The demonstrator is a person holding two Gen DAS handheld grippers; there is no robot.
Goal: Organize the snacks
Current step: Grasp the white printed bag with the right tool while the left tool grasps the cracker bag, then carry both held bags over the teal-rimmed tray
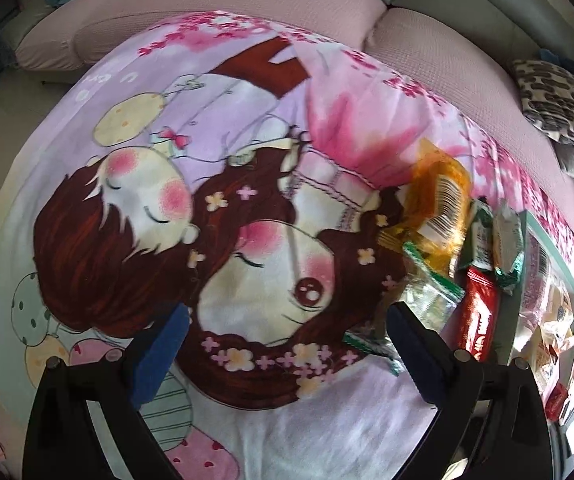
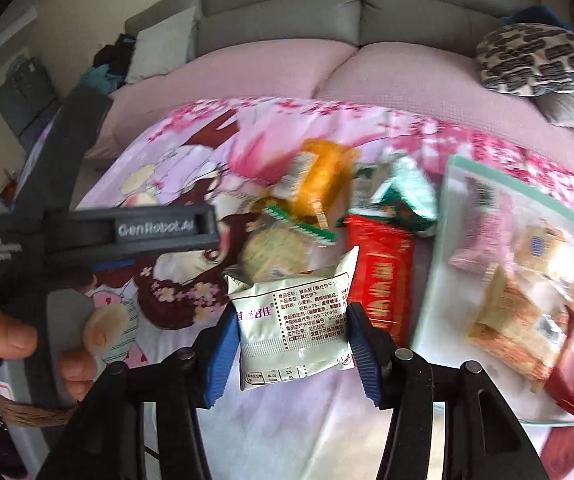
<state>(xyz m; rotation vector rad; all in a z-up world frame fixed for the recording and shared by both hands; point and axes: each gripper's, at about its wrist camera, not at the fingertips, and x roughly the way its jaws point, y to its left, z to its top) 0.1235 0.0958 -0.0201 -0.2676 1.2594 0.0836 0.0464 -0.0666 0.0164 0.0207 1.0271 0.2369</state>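
Observation:
My right gripper (image 2: 293, 340) is shut on a white snack packet (image 2: 299, 300), its blue pads (image 2: 223, 356) pressing both sides, and the packet hangs lifted above the blanket. Just beyond it lies a loose pile: an orange packet (image 2: 319, 176), a red packet (image 2: 383, 280), green-and-white packets (image 2: 399, 192) and a clear-wrapped round biscuit (image 2: 275, 252). My left gripper (image 1: 287, 316) hovers open over the cartoon blanket (image 1: 207, 220) with nothing between its fingers. The pile lies to its right, with the orange packet (image 1: 435, 200) and the red packet (image 1: 477, 320) in sight.
A clear zip bag with a teal edge (image 2: 451, 216) lies right of the pile and holds several snacks. A hand (image 2: 11, 336) grips the left tool at the left. Pink sofa cushions (image 2: 267, 68) and a patterned pillow (image 2: 539, 56) lie behind.

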